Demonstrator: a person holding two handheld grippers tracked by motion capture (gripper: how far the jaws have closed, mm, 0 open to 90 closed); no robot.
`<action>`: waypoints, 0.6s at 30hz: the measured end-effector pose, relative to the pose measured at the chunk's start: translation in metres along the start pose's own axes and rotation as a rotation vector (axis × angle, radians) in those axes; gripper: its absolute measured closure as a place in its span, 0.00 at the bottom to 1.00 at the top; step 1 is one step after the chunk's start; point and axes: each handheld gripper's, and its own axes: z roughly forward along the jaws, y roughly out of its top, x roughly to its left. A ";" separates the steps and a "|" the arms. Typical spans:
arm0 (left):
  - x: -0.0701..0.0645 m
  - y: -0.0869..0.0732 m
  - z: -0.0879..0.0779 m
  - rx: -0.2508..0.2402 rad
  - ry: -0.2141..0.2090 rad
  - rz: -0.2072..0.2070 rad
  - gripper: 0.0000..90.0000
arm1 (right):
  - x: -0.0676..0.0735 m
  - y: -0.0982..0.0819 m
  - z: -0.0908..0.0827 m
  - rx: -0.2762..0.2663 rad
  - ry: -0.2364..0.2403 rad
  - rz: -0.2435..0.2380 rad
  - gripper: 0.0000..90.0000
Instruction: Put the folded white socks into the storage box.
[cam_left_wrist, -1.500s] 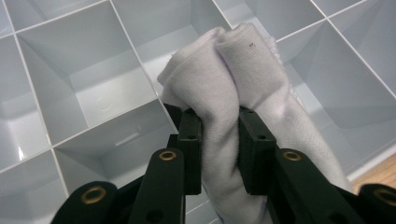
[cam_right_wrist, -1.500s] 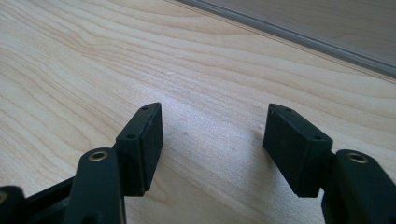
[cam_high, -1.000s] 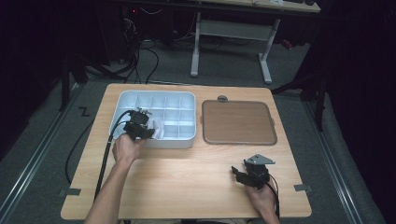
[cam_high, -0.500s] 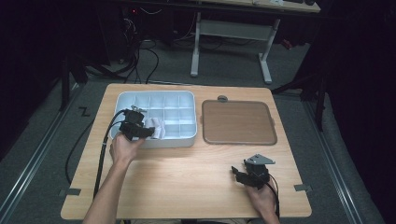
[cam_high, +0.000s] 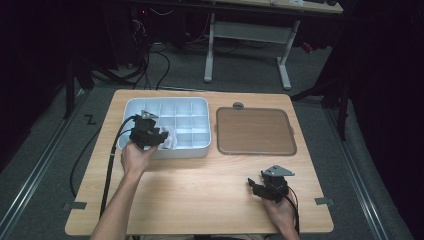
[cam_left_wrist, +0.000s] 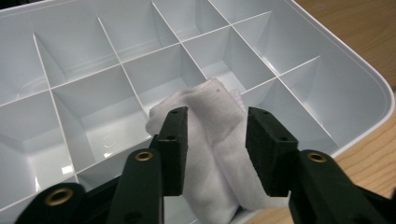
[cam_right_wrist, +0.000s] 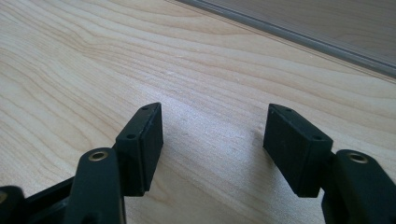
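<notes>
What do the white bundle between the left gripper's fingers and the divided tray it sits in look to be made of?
The white bundle looks like soft knitted or woven cloth, matte, with folds and a fuzzy weave; it may be a sock or a rag. The divided tray looks like moulded plastic, pale grey-white and semi-glossy: thin even walls, rounded corners, soft light reflections on the compartment floors.

White cloth (cam_left_wrist: 219, 140), pale grey-white divided tray (cam_high: 200, 150), brown mat (cam_high: 255, 131), light woodgrain table (cam_high: 200, 195).

A lab: wooden table (cam_high: 200, 185) on grey carpet, floor cables (cam_high: 150, 60), adjustable desk frame (cam_high: 247, 37) behind.
</notes>
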 end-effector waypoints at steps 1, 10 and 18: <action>0.000 -0.001 0.002 0.008 0.006 -0.002 0.71 | 0.000 0.000 0.000 0.000 0.000 0.000 0.42; 0.003 -0.008 0.017 0.067 0.029 -0.026 0.83 | 0.000 0.000 0.000 0.000 0.000 -0.001 0.42; 0.000 -0.009 0.025 0.118 0.063 0.008 0.97 | 0.000 0.000 0.000 0.000 0.000 -0.001 0.42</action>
